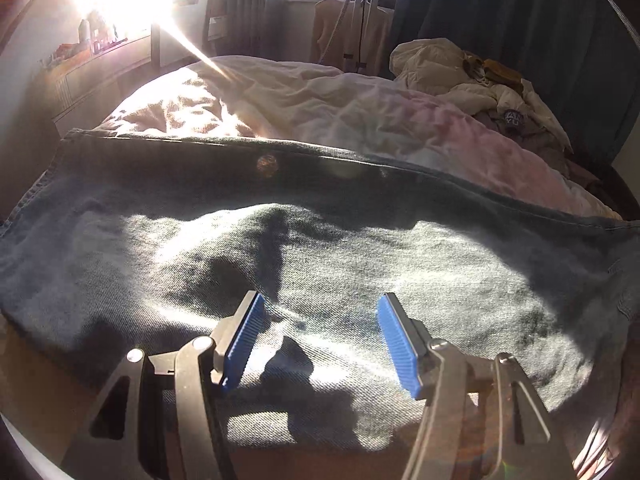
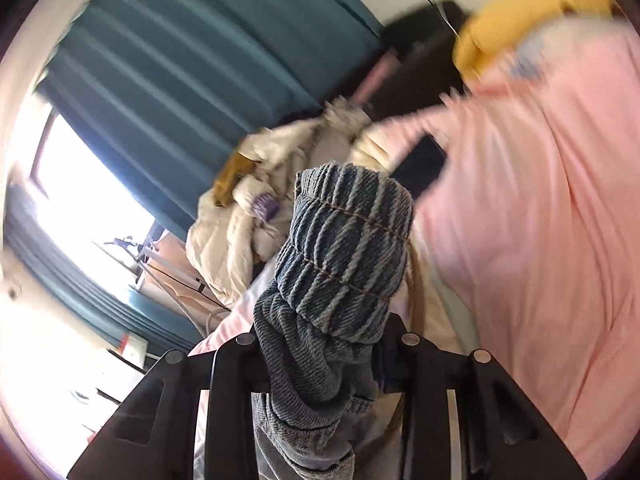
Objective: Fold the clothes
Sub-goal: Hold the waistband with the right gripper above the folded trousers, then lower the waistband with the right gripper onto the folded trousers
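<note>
While my right gripper (image 2: 336,344) clamps a bunched denim hem, my left gripper (image 1: 318,340) hangs wide open just above the jeans (image 1: 320,248) spread on the bed (image 1: 320,112), so I judge the fold mid-way, needing that hem carried across.

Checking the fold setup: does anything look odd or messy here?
Yes. The right gripper clamps a bunched wad of denim, not a flat edge. The left gripper is open over the spread jeans.

Dark denim jeans (image 1: 320,248) spread flat on bed, hem bunched (image 2: 340,256) — clamped upright
</note>
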`<state>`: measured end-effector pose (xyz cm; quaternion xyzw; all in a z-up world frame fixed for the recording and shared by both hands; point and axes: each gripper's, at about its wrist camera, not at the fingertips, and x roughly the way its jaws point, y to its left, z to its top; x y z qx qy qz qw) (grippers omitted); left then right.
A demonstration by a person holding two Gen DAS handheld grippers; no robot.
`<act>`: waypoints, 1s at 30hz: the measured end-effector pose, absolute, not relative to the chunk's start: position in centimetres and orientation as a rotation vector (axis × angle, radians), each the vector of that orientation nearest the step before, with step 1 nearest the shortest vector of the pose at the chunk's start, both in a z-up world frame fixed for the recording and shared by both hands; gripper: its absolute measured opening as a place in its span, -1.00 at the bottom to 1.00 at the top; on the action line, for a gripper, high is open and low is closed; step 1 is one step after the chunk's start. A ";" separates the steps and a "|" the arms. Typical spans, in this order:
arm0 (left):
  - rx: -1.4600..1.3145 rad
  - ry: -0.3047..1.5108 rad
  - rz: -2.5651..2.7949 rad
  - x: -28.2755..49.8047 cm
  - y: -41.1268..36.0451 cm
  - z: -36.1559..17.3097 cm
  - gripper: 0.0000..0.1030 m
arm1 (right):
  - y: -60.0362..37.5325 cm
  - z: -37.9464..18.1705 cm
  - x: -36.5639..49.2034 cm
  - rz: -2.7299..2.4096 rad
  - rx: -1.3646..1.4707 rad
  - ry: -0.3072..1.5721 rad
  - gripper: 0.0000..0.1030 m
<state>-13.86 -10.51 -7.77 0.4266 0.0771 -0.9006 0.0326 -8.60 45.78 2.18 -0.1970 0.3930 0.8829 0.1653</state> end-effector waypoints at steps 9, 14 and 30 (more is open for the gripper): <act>1.189 0.239 -2.785 -13.3 -12.1 -5.7 0.18 | 34.7 10.8 -9.2 2.704 -0.410 0.842 -0.44; 1.092 0.282 -2.788 -12.7 -13.6 -4.2 0.18 | 26.2 13.2 -9.3 2.811 -0.341 0.585 -0.46; 0.802 0.596 -2.677 -9.9 -20.3 -1.9 0.18 | 1.8 -0.6 -10.0 3.105 -0.601 -0.398 -0.48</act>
